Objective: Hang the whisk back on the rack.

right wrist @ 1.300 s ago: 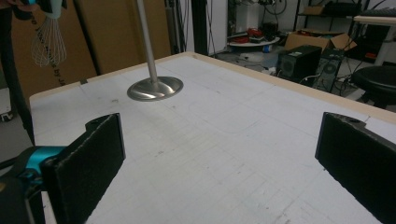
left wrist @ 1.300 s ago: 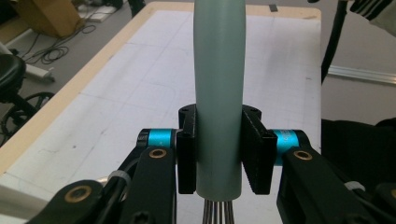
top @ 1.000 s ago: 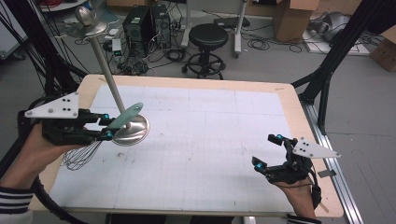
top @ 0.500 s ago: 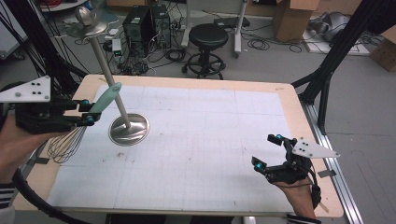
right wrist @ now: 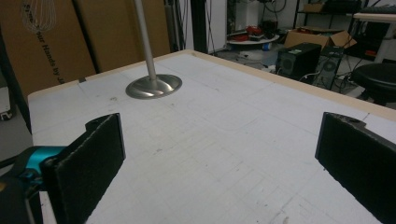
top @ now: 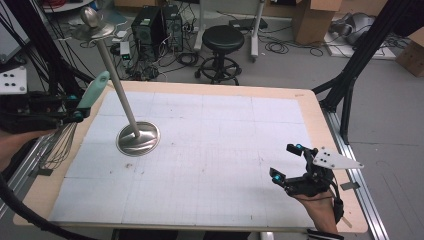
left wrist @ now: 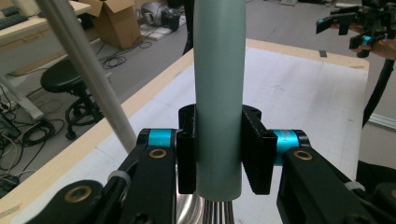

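Left gripper (top: 75, 107) at the left edge of the high view, jaws clamped on the pale green handle of a whisk (top: 75, 122). Long axis tilted: handle end pointing toward upper right, wire loops hanging toward lower left, off the table's (top: 310, 107) left edge. Handle upright between the black pads (left wrist: 254, 154) in the left gripper view. Just right of it, a metal stand (top: 137, 137) with a leaning pole. Right gripper (top: 290, 162) at lower right, jaws wide apart, nothing between.
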